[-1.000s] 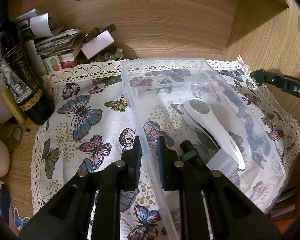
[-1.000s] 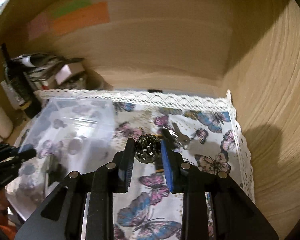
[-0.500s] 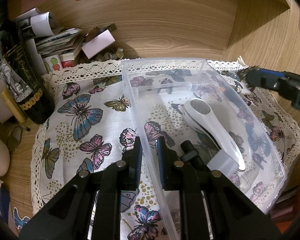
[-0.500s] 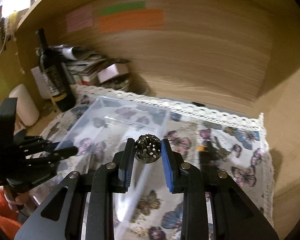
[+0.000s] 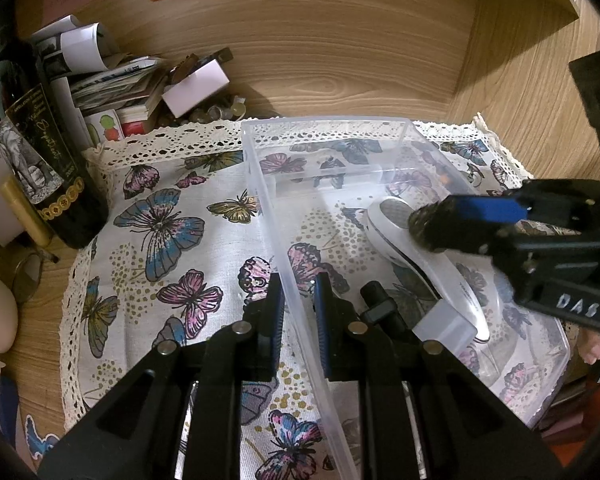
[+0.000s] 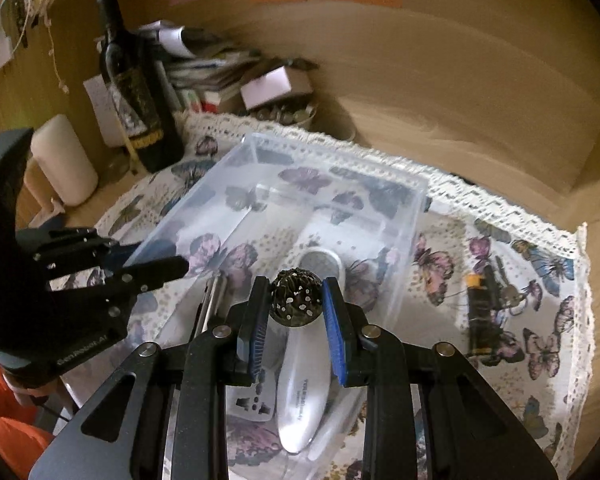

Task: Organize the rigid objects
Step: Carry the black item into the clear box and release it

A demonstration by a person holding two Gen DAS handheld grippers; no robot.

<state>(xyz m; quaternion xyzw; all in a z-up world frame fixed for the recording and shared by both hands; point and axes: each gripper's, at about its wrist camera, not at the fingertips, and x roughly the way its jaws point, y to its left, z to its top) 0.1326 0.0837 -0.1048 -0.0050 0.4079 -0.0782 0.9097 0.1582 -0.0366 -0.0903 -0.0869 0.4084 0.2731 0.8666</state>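
A clear plastic bin [image 5: 328, 128] stands on a butterfly-print cloth [image 5: 172, 240]. My left gripper [image 5: 299, 300] is shut on the bin's left wall. Inside the bin lie a white handheld device [image 5: 428, 264], a white plug adapter [image 6: 252, 404] and a small black part [image 5: 374, 296]. My right gripper [image 6: 296, 300] is shut on a dark perforated metal ball [image 6: 296, 303] and holds it above the bin, over the white device [image 6: 304, 392]. In the left wrist view the right gripper [image 5: 424, 222] reaches in from the right with the ball [image 5: 420, 224].
A dark wine bottle [image 5: 40, 152], stacked papers and boxes [image 5: 120, 80] and a white candle [image 6: 64, 160] stand at the back left. A dark small object with keys [image 6: 484, 308] lies on the cloth right of the bin. Wooden walls close the back and right.
My right gripper has carried the ball left from the open cloth to above the inside of the bin. My left gripper has stayed on the bin wall.
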